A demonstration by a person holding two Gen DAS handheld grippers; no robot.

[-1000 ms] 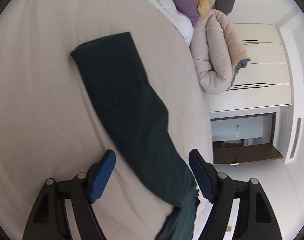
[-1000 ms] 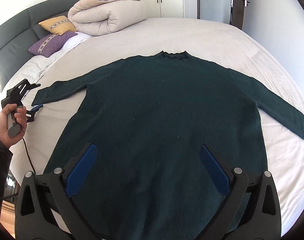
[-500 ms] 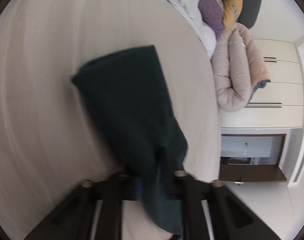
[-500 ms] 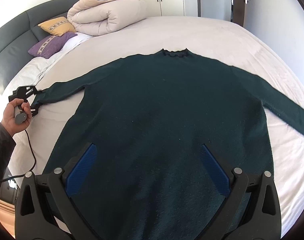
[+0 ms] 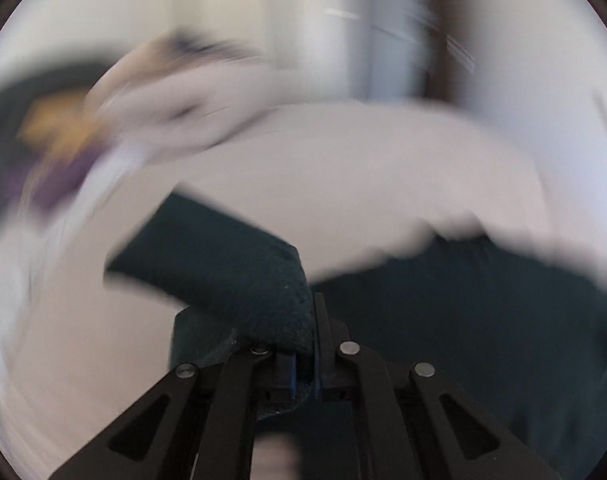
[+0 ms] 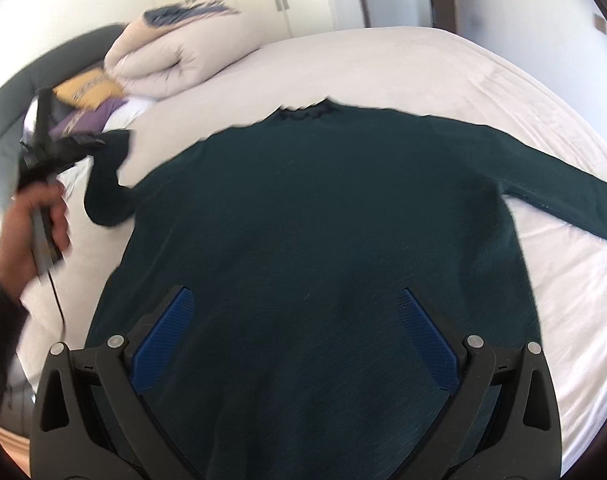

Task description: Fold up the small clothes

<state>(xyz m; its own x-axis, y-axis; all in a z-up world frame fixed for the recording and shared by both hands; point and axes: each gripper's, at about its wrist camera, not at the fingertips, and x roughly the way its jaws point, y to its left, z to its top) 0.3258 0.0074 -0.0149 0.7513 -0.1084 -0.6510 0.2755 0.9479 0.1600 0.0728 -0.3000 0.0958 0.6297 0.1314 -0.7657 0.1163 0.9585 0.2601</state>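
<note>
A dark green sweater (image 6: 323, 220) lies flat, front up, on the white bed (image 6: 423, 64), collar at the far side. My left gripper (image 5: 305, 356) is shut on the end of the sweater's left sleeve (image 5: 223, 268) and holds it lifted off the bed; the left wrist view is motion-blurred. In the right wrist view the left gripper (image 6: 63, 148) appears at the left with the raised sleeve (image 6: 107, 184) bent up from the shoulder. My right gripper (image 6: 295, 336) is open and empty above the sweater's lower body. The right sleeve (image 6: 563, 196) lies stretched out on the bed.
A rolled beige duvet (image 6: 183, 52) sits at the head of the bed with a yellow pillow (image 6: 87, 88) and a purple pillow (image 6: 87, 120) beside it. A dark grey headboard (image 6: 31, 80) is at the left. White wardrobes and a door stand behind the bed.
My left gripper has closed on the left sleeve's end and lifted it up and inward towards the sweater's body. The right gripper has stayed open over the lower body.
</note>
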